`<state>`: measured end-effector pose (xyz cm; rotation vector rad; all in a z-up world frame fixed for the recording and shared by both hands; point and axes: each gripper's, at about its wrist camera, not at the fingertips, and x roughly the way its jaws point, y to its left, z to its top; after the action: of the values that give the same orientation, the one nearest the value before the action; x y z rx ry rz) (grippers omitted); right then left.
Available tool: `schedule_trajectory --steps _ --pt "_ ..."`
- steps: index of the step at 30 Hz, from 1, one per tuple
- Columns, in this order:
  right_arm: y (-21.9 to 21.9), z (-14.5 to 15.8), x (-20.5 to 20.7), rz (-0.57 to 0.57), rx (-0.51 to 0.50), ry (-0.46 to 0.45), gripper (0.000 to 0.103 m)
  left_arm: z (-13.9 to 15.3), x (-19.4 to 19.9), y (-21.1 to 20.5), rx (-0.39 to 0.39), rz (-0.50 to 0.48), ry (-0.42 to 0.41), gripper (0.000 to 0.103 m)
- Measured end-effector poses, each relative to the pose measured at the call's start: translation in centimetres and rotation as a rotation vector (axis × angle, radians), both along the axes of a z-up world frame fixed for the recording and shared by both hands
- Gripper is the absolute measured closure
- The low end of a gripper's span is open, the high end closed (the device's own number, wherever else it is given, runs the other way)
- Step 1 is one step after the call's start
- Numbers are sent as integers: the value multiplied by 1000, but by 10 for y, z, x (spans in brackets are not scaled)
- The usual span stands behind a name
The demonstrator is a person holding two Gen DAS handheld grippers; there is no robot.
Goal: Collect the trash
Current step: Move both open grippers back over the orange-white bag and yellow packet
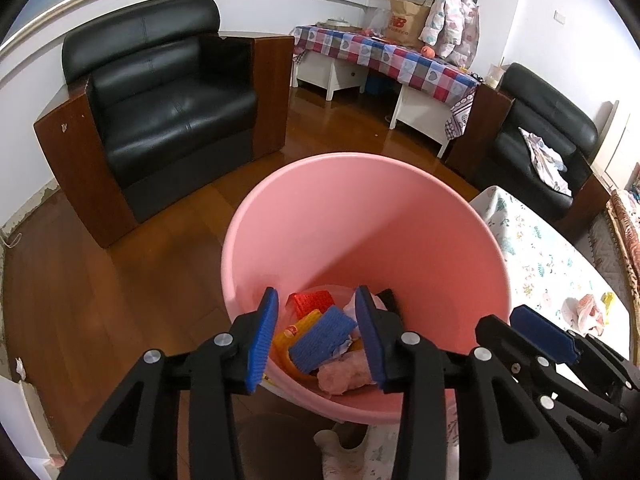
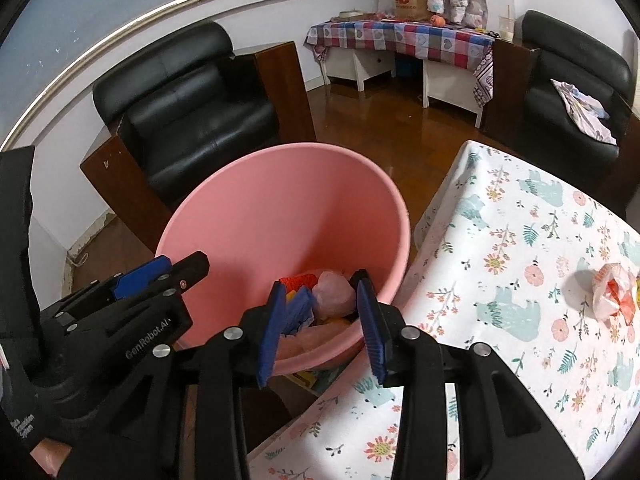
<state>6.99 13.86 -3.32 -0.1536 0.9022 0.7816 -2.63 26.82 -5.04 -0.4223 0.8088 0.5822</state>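
Looking down into the pink bucket (image 1: pixel 360 216), which I'll use as the landmark for everything else.

Behind the bucket, to its left: black leather armchair (image 1: pixel 160 92) with wooden sides, on the brown wood floor (image 1: pixel 88 288). Behind the bucket, far wall: long table with a checkered cloth (image 1: pixel 404 56), brown paper bag (image 1: pixel 404 20) and a puffy jacket (image 1: pixel 452 16) on top of it. Behind and to the right of the bucket: second black armchair (image 1: pixel 544 128) with a folded cloth on its seat.

Just right of the bucket: table under a floral cloth (image 2: pixel 520 248), its corner close to the bucket rim (touching or not, can't tell).

Both grippers hover over the near rim of the bucket, pointing down into it. Left gripper (image 1: pixel 316 336): blue pads apart, nothing between them, nothing clamped. Right gripper (image 2: pixel 320 328): pads apart too, empty; it sits to the right of the left one, nearer the floral table.

Trash inside the bucket, at the bottom: blue ridged piece (image 1: pixel 322 338) lying on top, yellow piece (image 1: pixel 298 330) under it, red ridged piece (image 1: pixel 314 302) behind those, pale pink crumpled wad (image 1: pixel 346 376) nearest the grippers (plus something black at the back, unclear what).

Trash not in the bucket: one crumpled white-and-orange plastic wrapper (image 2: pixel 614 294) on the floral table, well right of the bucket.
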Motion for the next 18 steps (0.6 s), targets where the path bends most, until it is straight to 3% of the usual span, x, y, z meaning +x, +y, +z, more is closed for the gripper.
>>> schedule_trajectory --steps 18 --pt "-88 14 2 -156 52 -52 65 19 15 -52 27 -121 -47 64"
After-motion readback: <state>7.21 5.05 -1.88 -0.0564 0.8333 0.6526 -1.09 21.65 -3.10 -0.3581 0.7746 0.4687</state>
